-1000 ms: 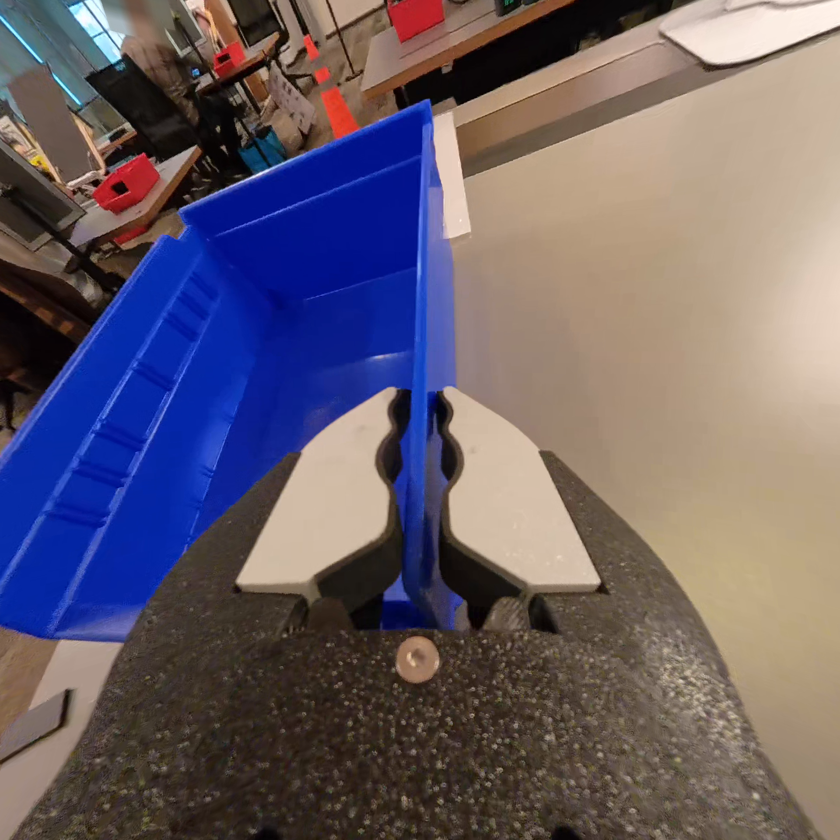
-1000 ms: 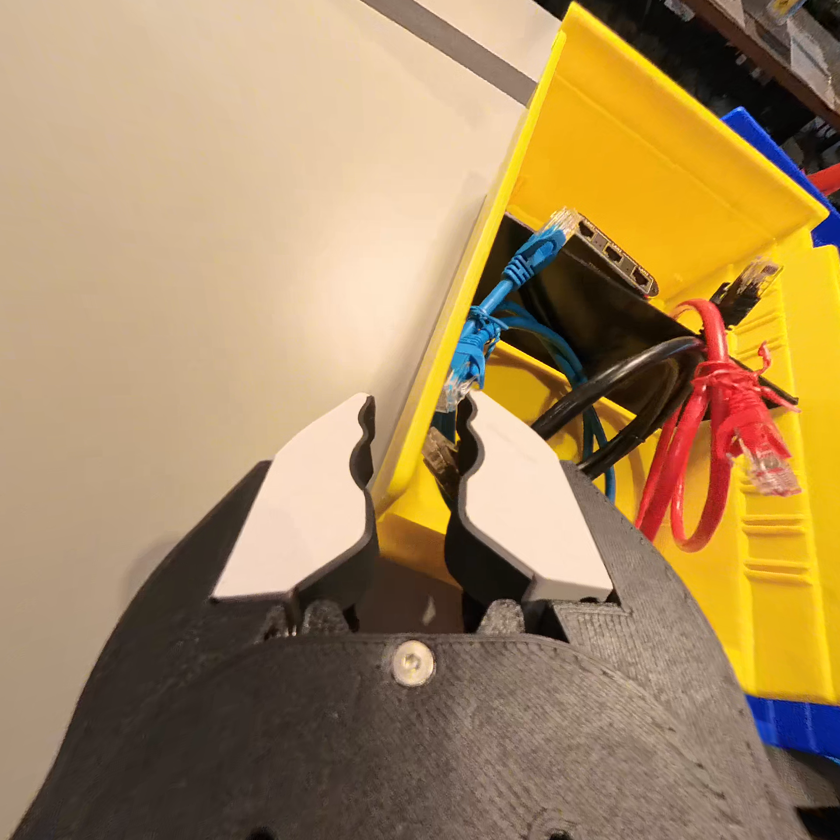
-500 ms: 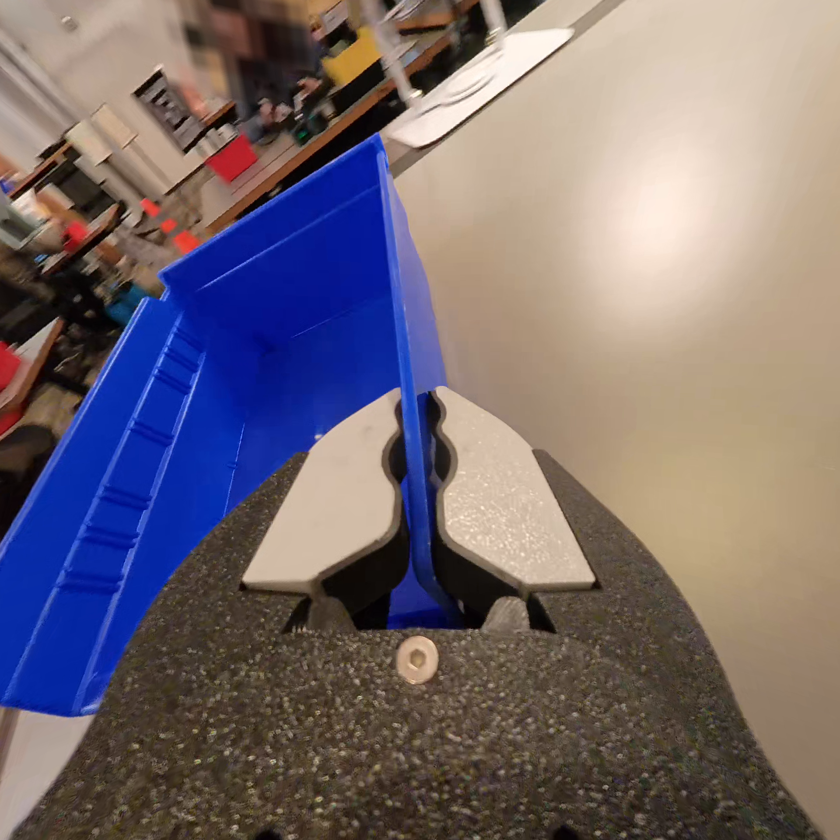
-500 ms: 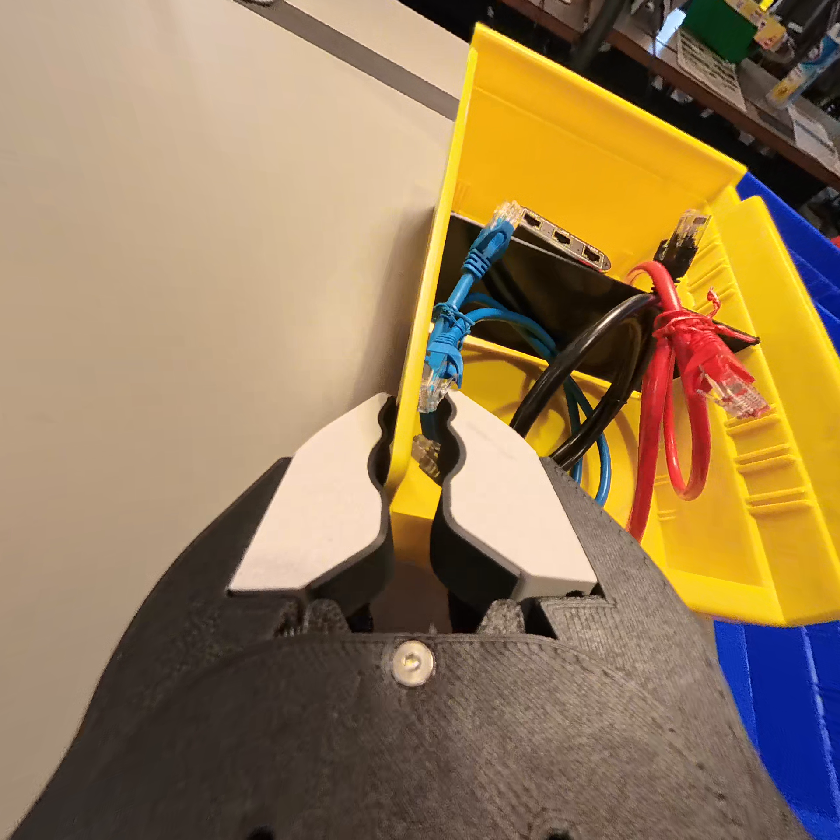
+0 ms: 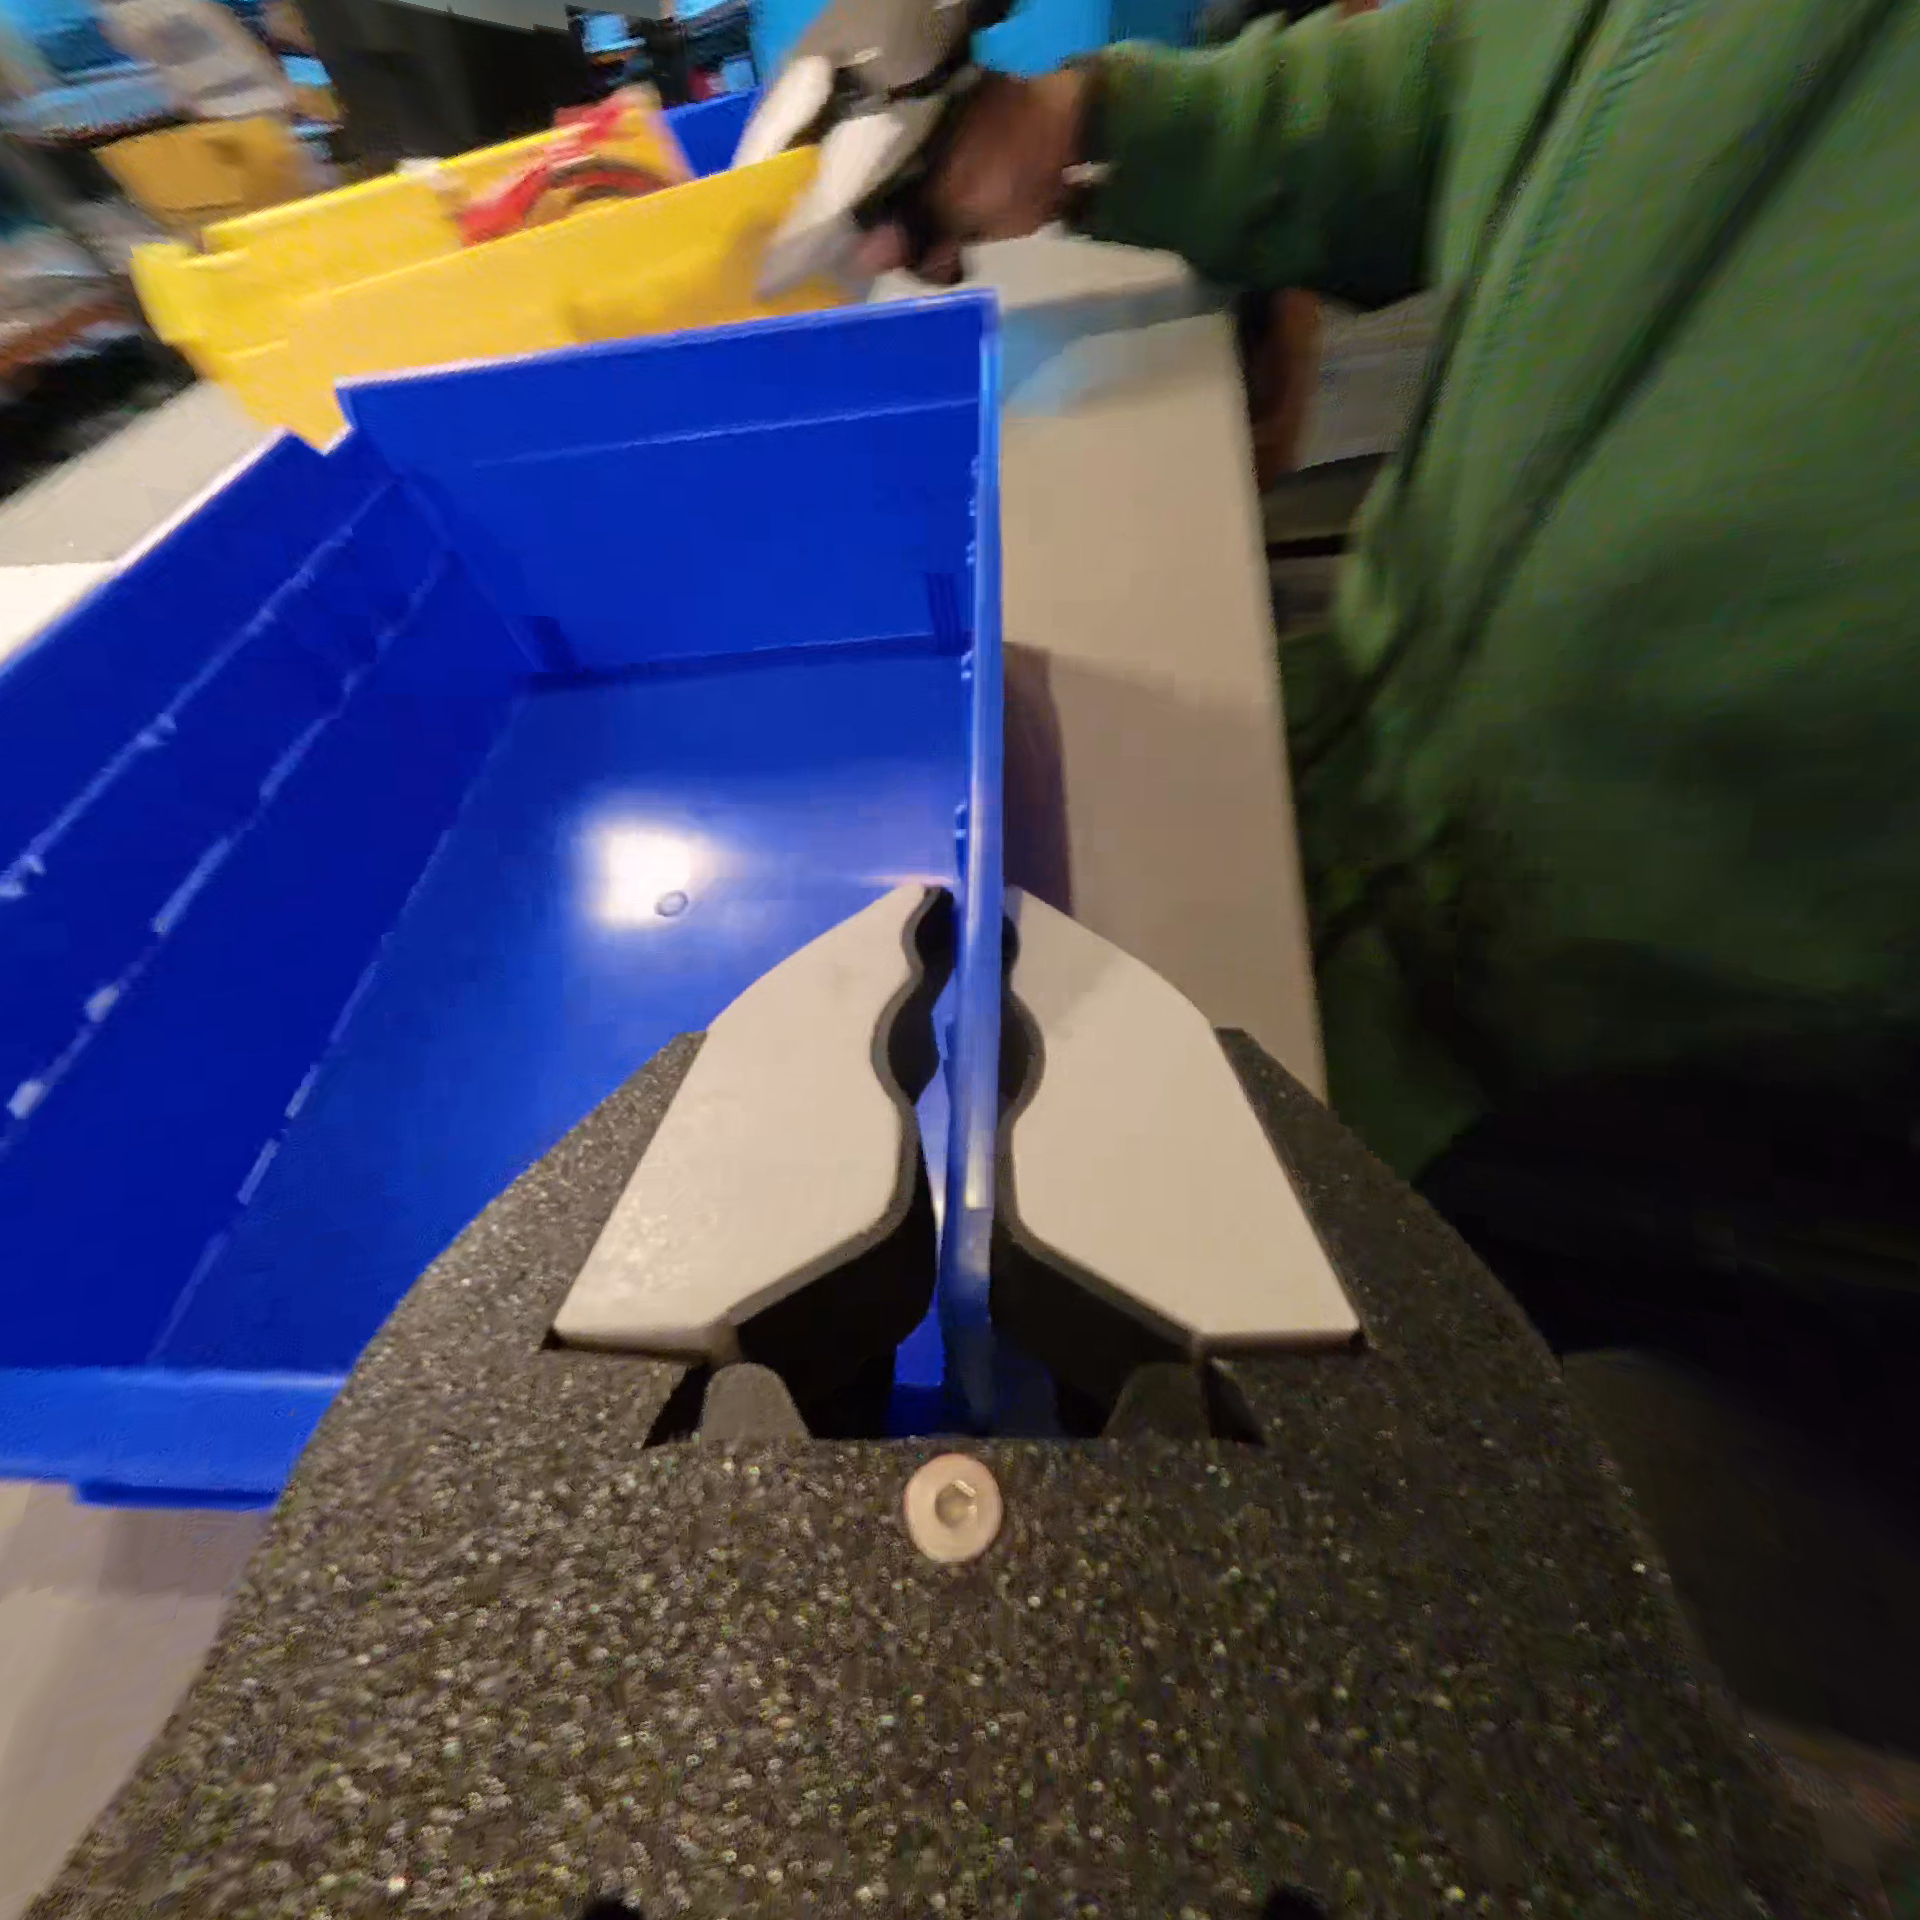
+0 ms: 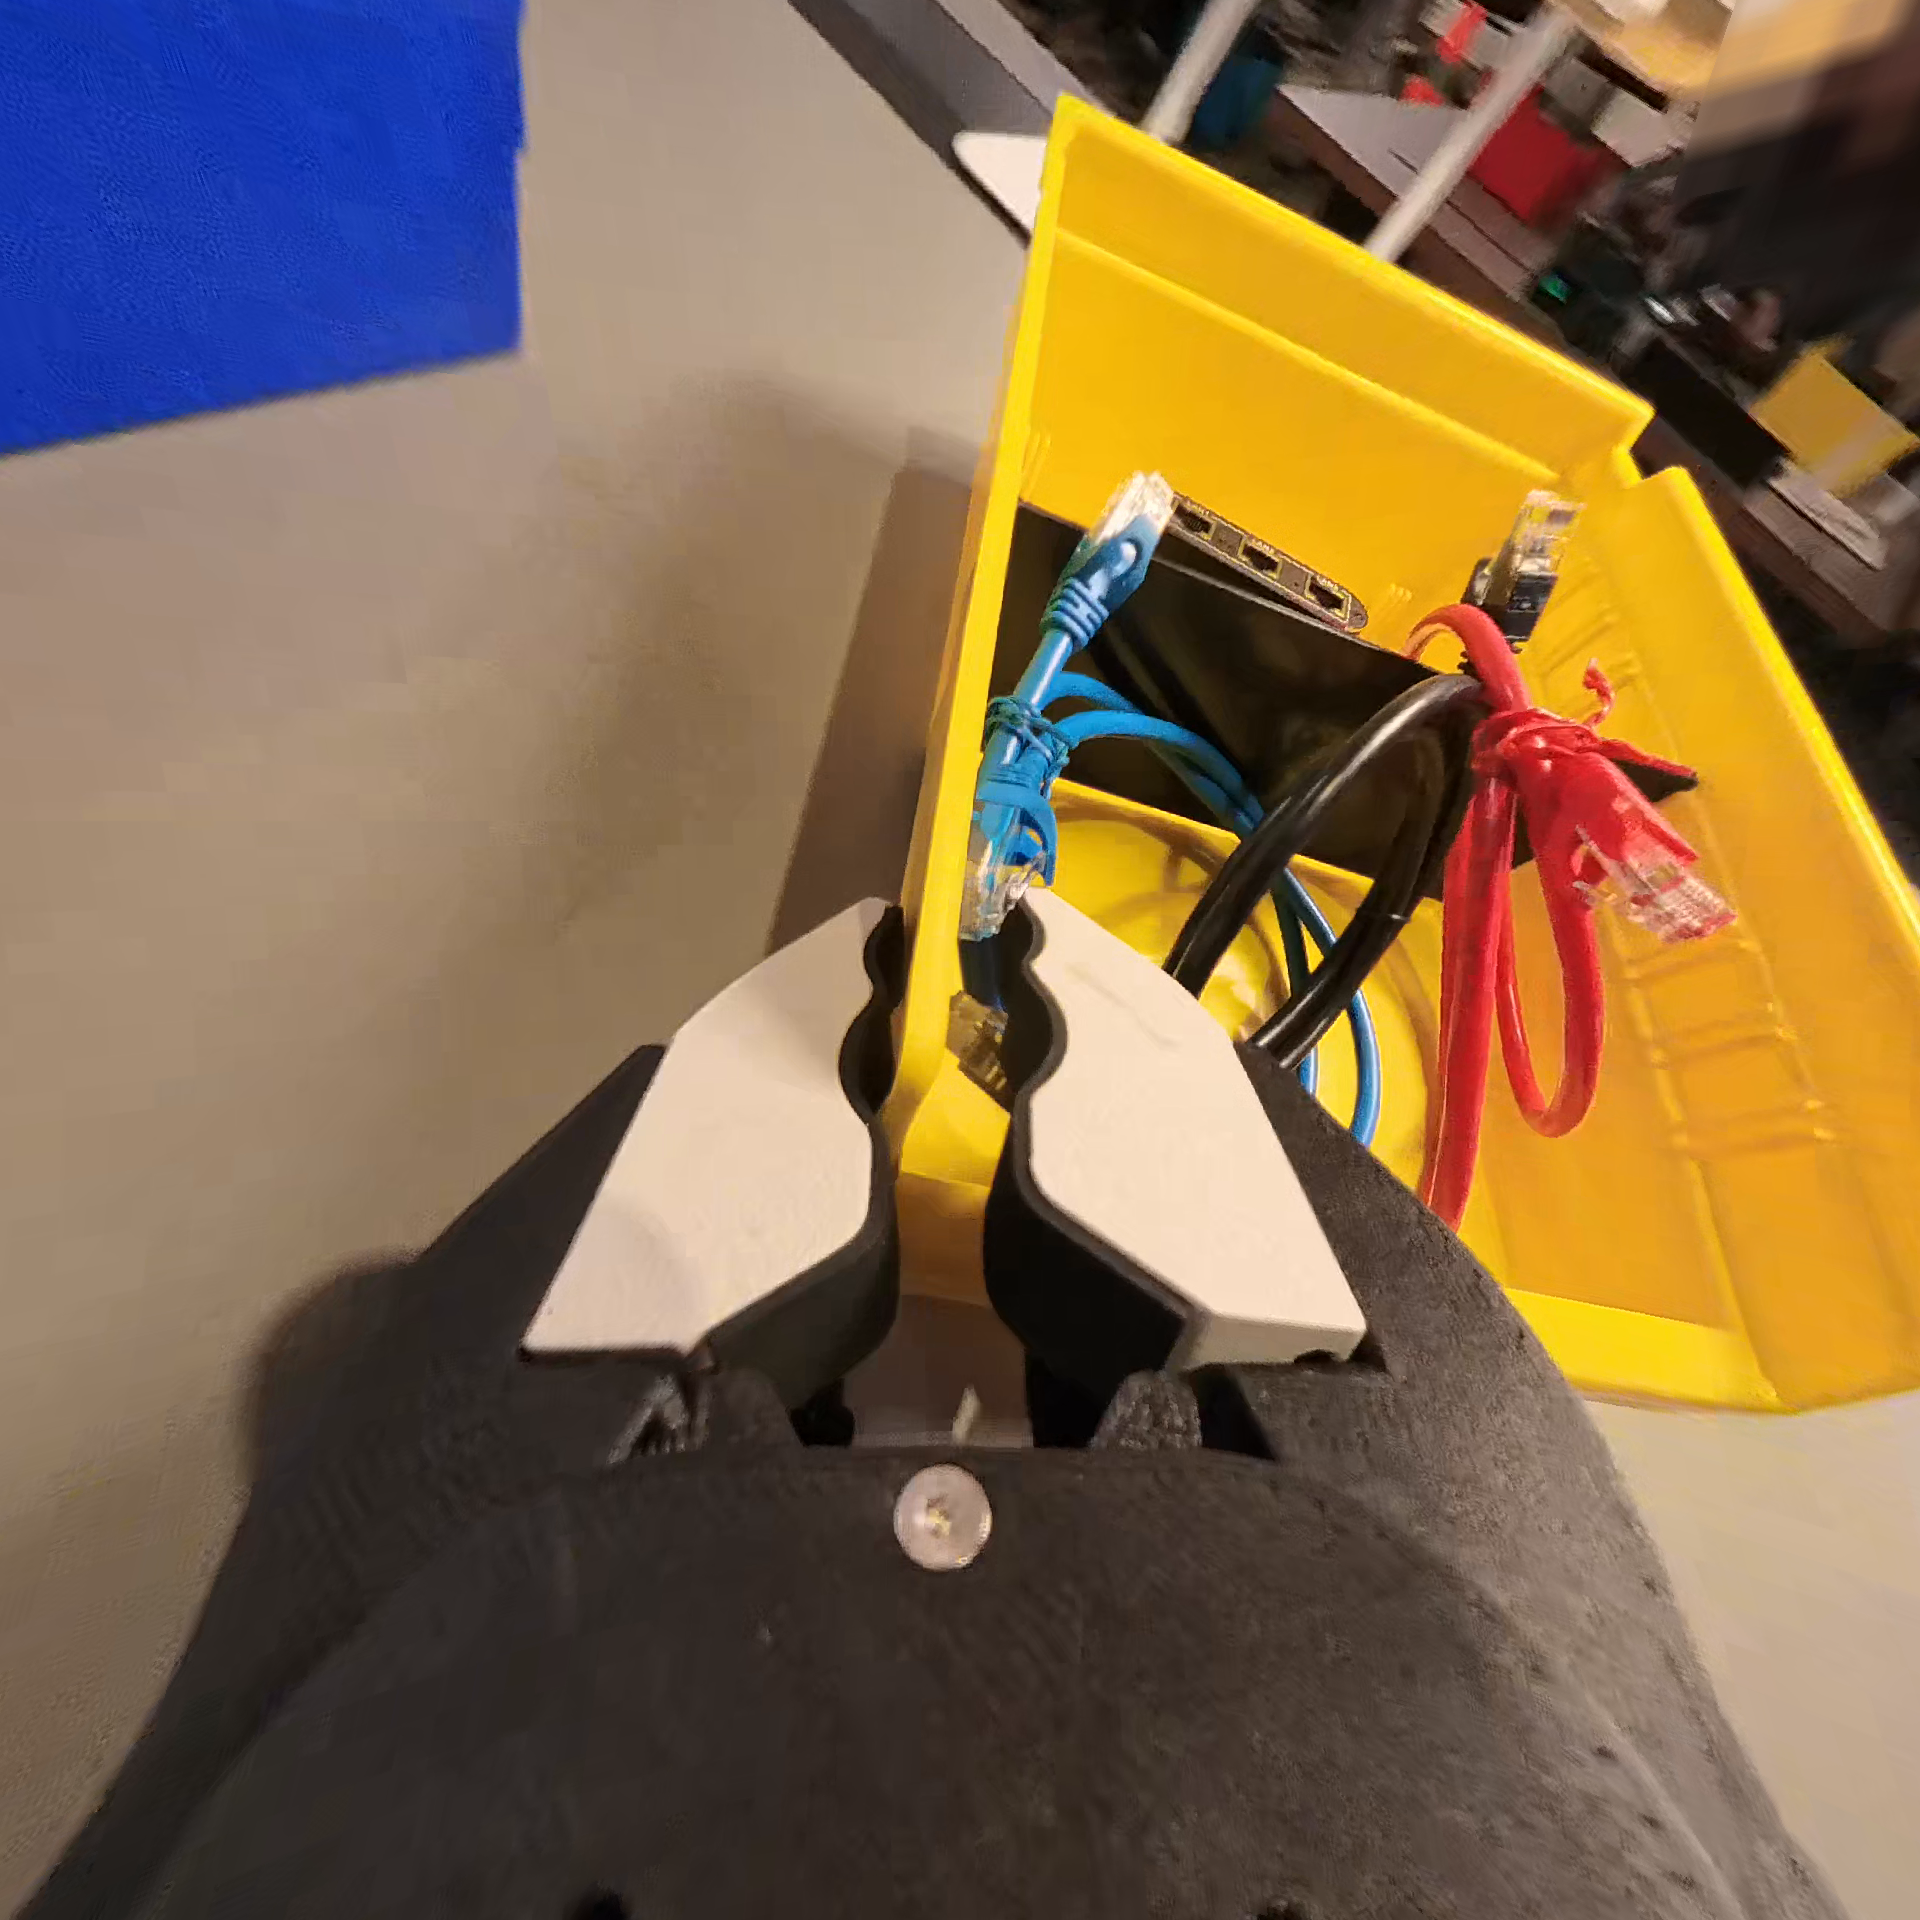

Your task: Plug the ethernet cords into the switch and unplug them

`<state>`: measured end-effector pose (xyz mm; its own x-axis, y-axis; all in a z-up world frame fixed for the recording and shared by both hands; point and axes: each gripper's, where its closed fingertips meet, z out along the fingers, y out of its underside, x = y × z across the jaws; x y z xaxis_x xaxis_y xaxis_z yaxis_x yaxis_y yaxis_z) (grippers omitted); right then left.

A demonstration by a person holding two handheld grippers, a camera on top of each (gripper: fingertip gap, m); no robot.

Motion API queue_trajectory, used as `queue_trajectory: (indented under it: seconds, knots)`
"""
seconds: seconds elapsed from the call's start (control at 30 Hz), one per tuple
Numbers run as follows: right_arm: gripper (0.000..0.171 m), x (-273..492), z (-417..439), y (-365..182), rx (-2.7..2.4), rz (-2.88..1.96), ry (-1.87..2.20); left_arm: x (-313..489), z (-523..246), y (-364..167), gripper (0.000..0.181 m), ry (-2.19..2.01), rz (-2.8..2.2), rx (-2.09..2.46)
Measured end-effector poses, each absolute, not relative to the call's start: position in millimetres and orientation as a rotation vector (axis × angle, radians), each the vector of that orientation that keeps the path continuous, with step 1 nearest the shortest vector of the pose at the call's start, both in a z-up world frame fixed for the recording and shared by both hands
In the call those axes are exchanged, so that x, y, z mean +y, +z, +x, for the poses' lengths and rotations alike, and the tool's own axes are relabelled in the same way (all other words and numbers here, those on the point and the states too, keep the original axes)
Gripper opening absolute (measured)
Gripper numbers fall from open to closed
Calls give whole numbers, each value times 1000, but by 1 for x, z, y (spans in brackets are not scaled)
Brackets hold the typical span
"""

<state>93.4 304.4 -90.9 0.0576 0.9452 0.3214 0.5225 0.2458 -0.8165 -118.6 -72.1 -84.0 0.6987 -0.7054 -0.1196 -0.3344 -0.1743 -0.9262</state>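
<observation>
My left gripper (image 5: 971,904) is shut on the right side wall of an empty blue bin (image 5: 675,540). My right gripper (image 6: 951,914) is shut on the left wall of a yellow bin (image 6: 1299,343). Inside the yellow bin lie a black switch (image 6: 1278,644) with its row of ports facing up, a coiled blue ethernet cord (image 6: 1039,727), a red ethernet cord (image 6: 1507,831) and a black cord (image 6: 1340,831). No cord is plugged into the switch. The yellow bin (image 5: 499,281) and the right gripper (image 5: 821,197) also show in the left wrist view, behind the blue bin.
Both bins are over a grey table (image 6: 364,779). The person's green sleeve and body (image 5: 1610,520) fill the right of the left wrist view. The blue bin's wall (image 6: 249,197) shows top left in the right wrist view. Desks and shelves stand beyond the table. About 45 cm separates my left fingertips from my right.
Both grippers have swung round with their bins held. The left view now faces the person and the yellow bin; the right view now shows the blue bin at top left.
</observation>
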Motion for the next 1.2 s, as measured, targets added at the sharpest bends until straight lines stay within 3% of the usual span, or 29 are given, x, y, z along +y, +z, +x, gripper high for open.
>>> queue_trajectory:
  seconds: [0.13,0.5,0.8,0.9,1.13,1.2]
  knots:
    - [17,290,68,-91,-1778,-1247,719,-78,-83,-84,6,-603,-1721,965]
    - [18,242,-59,-89,-1967,-923,929,-39,5,-83,6,-654,-1630,1073]
    - [20,199,-104,-85,-1962,-813,1044,-30,23,-83,6,-634,-1626,1065]
    - [34,201,-91,-76,-1954,-821,1098,-31,24,-80,6,-620,-1598,1062]
    - [42,251,-44,-26,-1806,-958,1113,-51,-5,6,26,-759,-1266,849]
    - [40,269,-24,-11,-1723,-1049,1051,-39,-35,30,39,-677,-1273,718]
